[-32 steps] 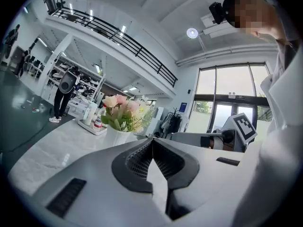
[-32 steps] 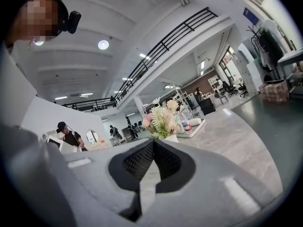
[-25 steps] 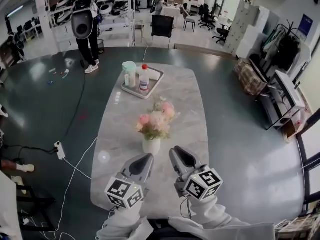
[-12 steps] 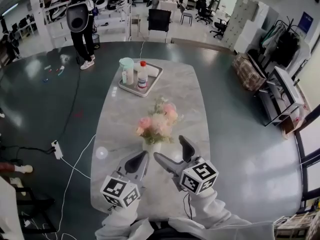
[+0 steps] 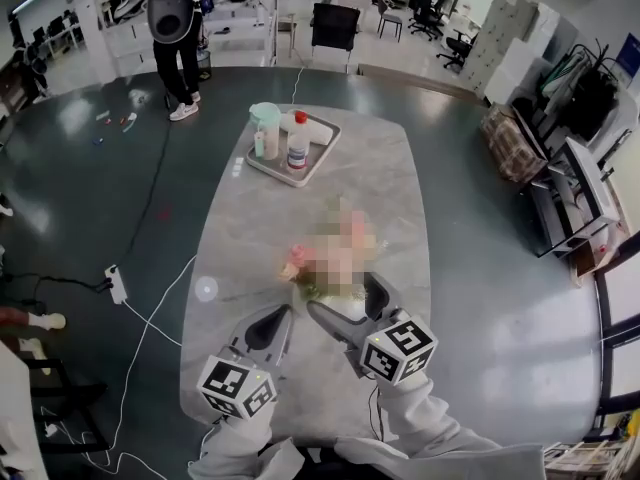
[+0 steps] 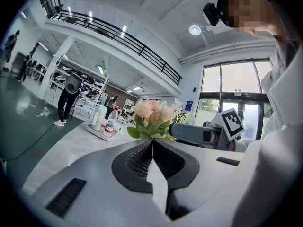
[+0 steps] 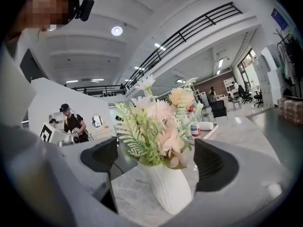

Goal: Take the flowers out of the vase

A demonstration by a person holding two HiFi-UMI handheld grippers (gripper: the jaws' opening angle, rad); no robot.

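Two grippers are at work, and only one has changed shape. Your right gripper (image 7: 158, 161) now has its jaws spread wide, where a second ago they were pressed together. Both grippers have also come in closer to the white ribbed vase (image 7: 171, 189) on the marble table (image 5: 300, 218). The vase now stands between the right jaws, with a gap on either side, so nothing is gripped yet. The pink flowers (image 7: 161, 122) are all in the vase, rising above the level of those jaws.

Your left gripper (image 6: 152, 142) has its jaws pressed together on nothing. It sits just to the left of the vase, its tips pointing at the leaves.

I read this as the setup for the pull. The right gripper looks placed to close on the vase body and steady it, which would leave the bouquet to the left one. That gripper would have to open first.

Several things are hard to make out:
- In the head view a mosaic patch covers the flowers, and the right gripper hides most of the vase.
- In the left gripper view the vase is hidden behind the gripper's own jaws, and only blooms and leaves show above them.
- No view shows the stems inside the vase, so you cannot tell how firmly the flowers sit in it.
- The foot of the vase is partly cut off by the gripper body in the right gripper view.
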